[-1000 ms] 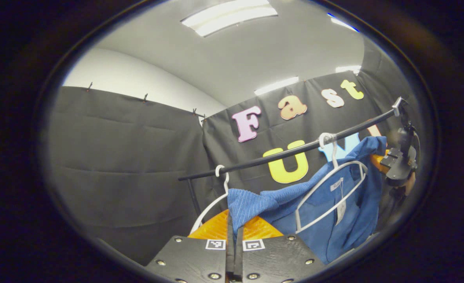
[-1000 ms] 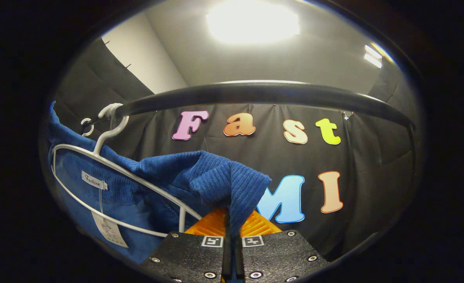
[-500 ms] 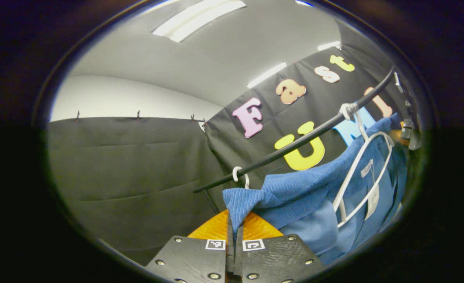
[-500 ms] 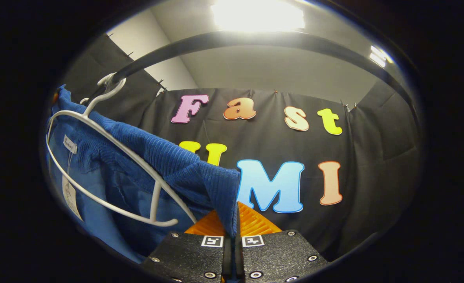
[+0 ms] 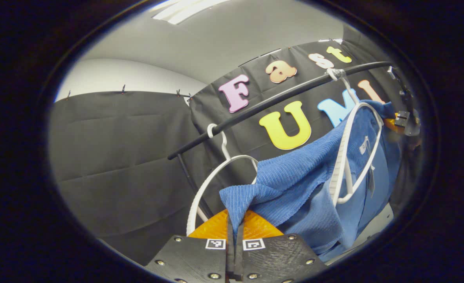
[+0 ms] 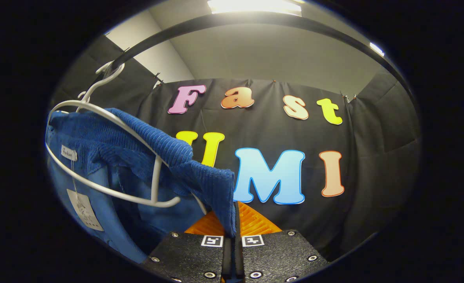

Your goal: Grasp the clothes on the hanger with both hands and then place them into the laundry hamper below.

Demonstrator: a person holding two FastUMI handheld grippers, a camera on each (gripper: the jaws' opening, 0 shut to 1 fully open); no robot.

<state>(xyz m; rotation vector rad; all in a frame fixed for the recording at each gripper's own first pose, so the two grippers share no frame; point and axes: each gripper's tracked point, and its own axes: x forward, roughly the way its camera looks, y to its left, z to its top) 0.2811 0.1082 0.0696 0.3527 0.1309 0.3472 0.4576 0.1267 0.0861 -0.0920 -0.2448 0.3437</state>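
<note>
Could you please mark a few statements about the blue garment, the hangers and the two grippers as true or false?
1. The left gripper is shut on a fold of the blue garment. True.
2. The right gripper is open and apart from the garment. False: it is shut on a fold of it.
3. The white hanger hooks over the black rail. True.
4. The garment lies in the hamper. False: it is draped on the hanger.
5. A second white hanger on the rail is bare. True.
</note>
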